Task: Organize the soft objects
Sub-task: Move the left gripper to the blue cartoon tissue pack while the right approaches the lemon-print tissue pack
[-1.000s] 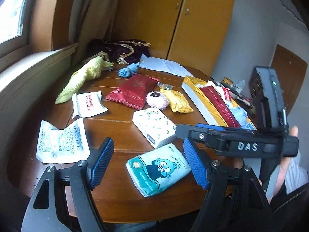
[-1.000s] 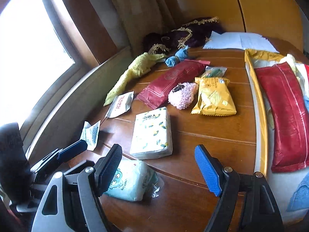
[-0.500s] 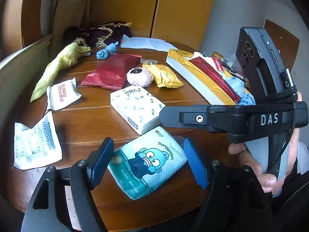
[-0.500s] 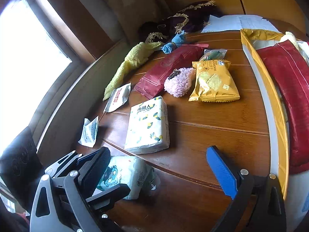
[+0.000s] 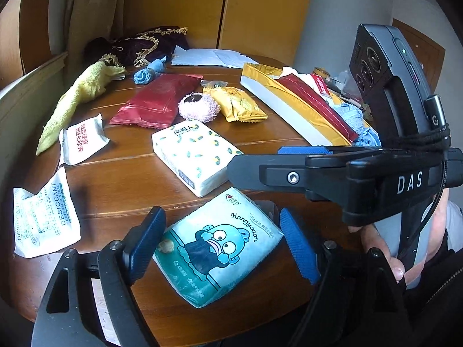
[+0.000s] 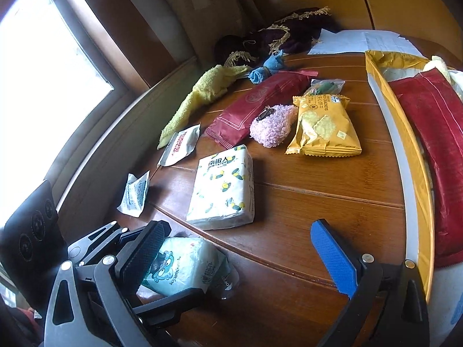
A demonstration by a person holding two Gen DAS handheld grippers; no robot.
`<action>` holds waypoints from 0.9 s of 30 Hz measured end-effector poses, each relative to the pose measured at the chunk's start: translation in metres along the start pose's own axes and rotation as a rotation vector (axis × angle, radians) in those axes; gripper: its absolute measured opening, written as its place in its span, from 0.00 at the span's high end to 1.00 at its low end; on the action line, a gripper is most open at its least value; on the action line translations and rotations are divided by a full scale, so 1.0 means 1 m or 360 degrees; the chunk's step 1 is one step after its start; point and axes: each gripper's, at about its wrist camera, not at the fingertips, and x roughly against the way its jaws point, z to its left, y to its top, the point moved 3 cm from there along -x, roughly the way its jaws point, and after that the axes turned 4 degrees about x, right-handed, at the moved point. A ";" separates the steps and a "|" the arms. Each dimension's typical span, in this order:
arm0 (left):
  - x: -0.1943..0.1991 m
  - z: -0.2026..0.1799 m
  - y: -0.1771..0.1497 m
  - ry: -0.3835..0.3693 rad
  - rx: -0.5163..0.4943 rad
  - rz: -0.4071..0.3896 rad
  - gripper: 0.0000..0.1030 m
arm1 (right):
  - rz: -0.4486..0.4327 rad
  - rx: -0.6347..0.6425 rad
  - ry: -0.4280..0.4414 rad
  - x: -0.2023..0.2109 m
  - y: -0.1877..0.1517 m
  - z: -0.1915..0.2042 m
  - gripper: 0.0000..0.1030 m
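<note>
Round wooden desk (image 5: pixel 121 182), carrying two tissue packs (image 5: pixel 194 156) (image 5: pixel 220 245), desiccant sachets (image 5: pixel 43 219), yellow towel (image 5: pixel 75 98), red pouch (image 5: pixel 156 101), pink puff (image 5: pixel 199 108), cracker bag (image 5: pixel 237 104), gold tray (image 5: pixel 275 98).

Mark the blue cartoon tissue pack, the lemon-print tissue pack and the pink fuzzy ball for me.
blue cartoon tissue pack (image 5: pixel 220 245): left wrist view, on the printed cartoon face.
lemon-print tissue pack (image 6: pixel 222 188): right wrist view, middle of its top face.
pink fuzzy ball (image 6: pixel 273 128): right wrist view, centre of the fluff.
</note>
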 end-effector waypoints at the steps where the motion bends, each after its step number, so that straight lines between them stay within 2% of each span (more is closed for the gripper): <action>1: 0.001 0.003 0.001 -0.0002 0.0008 0.0008 0.21 | 0.0003 0.0012 -0.0005 0.001 0.000 0.000 0.00; 5: 0.006 0.019 0.002 -0.0015 0.0109 -0.0001 0.21 | 0.0006 0.0056 -0.0053 -0.001 -0.001 0.003 0.00; 9: 0.004 0.016 -0.003 -0.0022 0.0053 0.0028 0.21 | 0.0001 0.0065 -0.0078 -0.002 -0.002 0.005 0.01; 11: 0.004 0.009 -0.005 -0.0061 0.0018 0.0037 0.21 | -0.0006 0.0059 -0.0078 -0.001 -0.001 0.004 0.02; 16: 0.010 0.007 -0.005 -0.0108 0.0035 -0.0007 0.21 | -0.0025 0.0013 -0.0078 0.002 0.000 0.000 0.20; 19: 0.011 0.013 -0.002 -0.0119 0.0090 -0.0011 0.21 | -0.0020 -0.0027 -0.0050 0.003 0.003 -0.004 0.26; 23: 0.003 0.009 -0.003 -0.0095 0.0077 0.0008 0.21 | 0.0034 -0.0035 0.0031 -0.005 0.010 -0.001 0.27; 27: 0.001 -0.001 -0.008 -0.0064 0.0005 -0.0026 0.21 | 0.0064 0.0101 0.0040 -0.017 0.022 0.018 0.26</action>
